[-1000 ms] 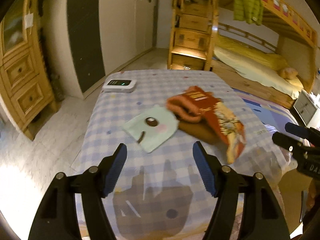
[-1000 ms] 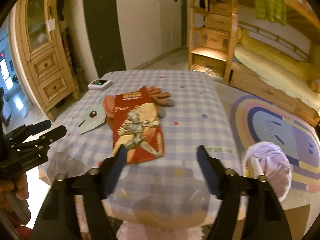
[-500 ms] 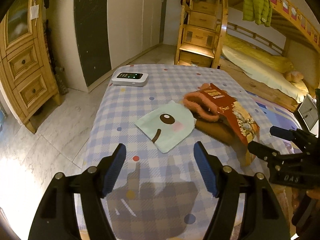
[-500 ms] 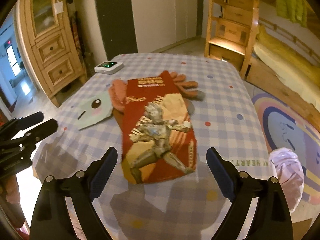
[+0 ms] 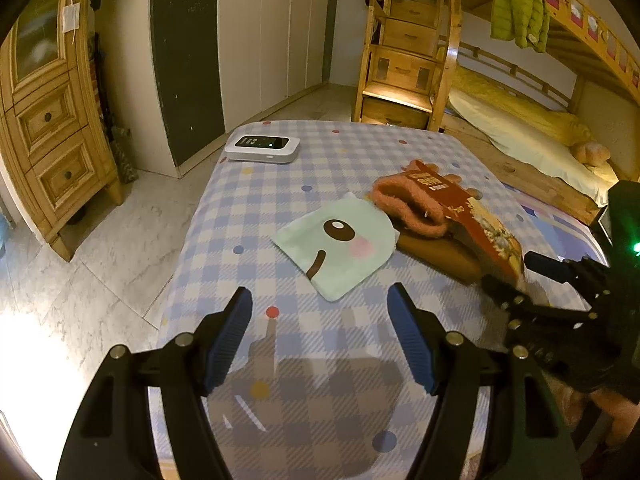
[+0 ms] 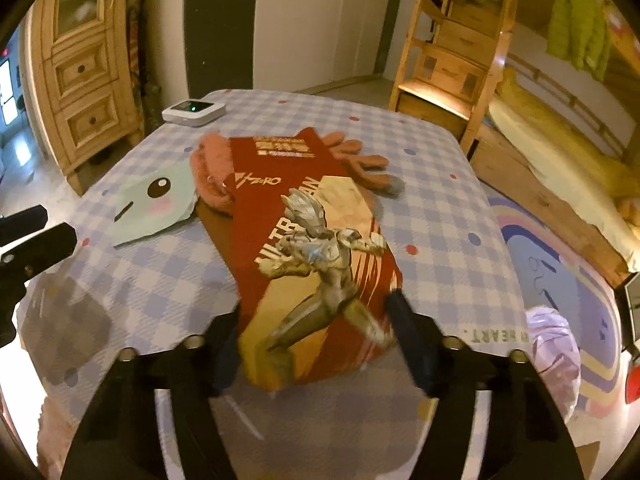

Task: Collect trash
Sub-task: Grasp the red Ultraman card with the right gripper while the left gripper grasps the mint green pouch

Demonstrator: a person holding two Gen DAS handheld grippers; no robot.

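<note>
A red paper bag (image 6: 312, 240) printed with a silver hero figure lies on the checked table (image 6: 452, 216), over an orange fluffy glove (image 6: 214, 172). My right gripper (image 6: 316, 340) is open, its fingers on either side of the bag's near end. In the left wrist view the bag (image 5: 484, 224) and glove (image 5: 404, 208) lie at right, and a mint-green pouch with a cartoon face (image 5: 340, 244) lies ahead of my open, empty left gripper (image 5: 320, 332). The right gripper (image 5: 516, 280) shows there at the bag's near end.
A white device with a green light (image 5: 262, 148) sits at the table's far left corner. A lilac plastic bag (image 6: 554, 340) is on the floor right of the table. A wooden cabinet (image 5: 52, 120) stands at left and a bunk bed (image 5: 520, 100) at right.
My right gripper has moved forward and down until its fingers flank the bag's near end. My left gripper has drawn slightly closer to the green pouch.
</note>
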